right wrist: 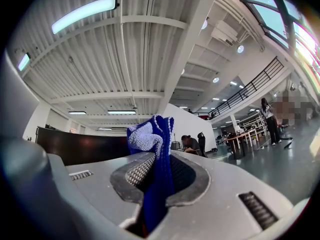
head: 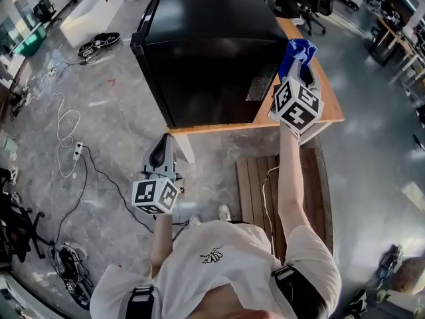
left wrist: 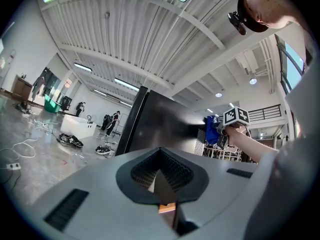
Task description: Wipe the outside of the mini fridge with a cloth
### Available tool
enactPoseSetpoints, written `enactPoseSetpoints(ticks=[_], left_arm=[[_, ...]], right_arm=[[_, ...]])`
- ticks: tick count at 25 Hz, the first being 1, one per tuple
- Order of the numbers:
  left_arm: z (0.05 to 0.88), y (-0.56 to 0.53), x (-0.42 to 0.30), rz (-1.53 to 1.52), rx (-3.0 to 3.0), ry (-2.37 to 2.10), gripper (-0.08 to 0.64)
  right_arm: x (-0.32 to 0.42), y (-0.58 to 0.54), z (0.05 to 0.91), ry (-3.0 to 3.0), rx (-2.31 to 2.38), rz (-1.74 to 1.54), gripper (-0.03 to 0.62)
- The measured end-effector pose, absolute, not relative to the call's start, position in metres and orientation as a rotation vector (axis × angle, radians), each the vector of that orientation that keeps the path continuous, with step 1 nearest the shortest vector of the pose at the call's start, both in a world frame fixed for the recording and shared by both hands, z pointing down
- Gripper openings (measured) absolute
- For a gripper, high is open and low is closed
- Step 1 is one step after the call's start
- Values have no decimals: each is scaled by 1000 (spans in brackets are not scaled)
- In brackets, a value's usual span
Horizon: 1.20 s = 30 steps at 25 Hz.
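The mini fridge (head: 206, 45) filled most of the wooden table (head: 330, 106); the narrow free strip along its right side held the right gripper (head: 297, 65) with the blue cloth (head: 300, 46). Cables (head: 64, 121) crossed the open floor (head: 126, 105) at left.

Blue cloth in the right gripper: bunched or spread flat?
Bunched. The blue knitted cloth stands crumpled in a lump in the right gripper, whose jaws are shut on its lower part.

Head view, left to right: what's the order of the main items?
power strip on the floor → left gripper → right gripper, shut on the blue cloth. Mini fridge left out: it spans over the left gripper's column.
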State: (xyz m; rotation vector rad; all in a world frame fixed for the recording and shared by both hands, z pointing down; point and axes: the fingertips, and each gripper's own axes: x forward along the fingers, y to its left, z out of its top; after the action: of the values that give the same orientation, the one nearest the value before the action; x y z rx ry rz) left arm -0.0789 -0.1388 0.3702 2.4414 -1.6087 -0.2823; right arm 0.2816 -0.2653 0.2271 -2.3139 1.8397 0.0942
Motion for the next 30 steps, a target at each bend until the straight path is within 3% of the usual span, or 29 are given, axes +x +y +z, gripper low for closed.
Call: enactPoseSetpoints(ticks=[7, 21, 30], left_arm=[[366, -130, -94, -287, 2421, -1649, 5], [357, -111, -162, -297, 2351, -1802, 5], [364, -91, -211, -297, 2247, -1915, 5]], right_arm=[[248, -217, 218, 1872, -2164, 97, 61], [-10, -218, 248, 2351, -1635, -87, 61], [-106, -245, 257, 2520, -1558, -23, 61]])
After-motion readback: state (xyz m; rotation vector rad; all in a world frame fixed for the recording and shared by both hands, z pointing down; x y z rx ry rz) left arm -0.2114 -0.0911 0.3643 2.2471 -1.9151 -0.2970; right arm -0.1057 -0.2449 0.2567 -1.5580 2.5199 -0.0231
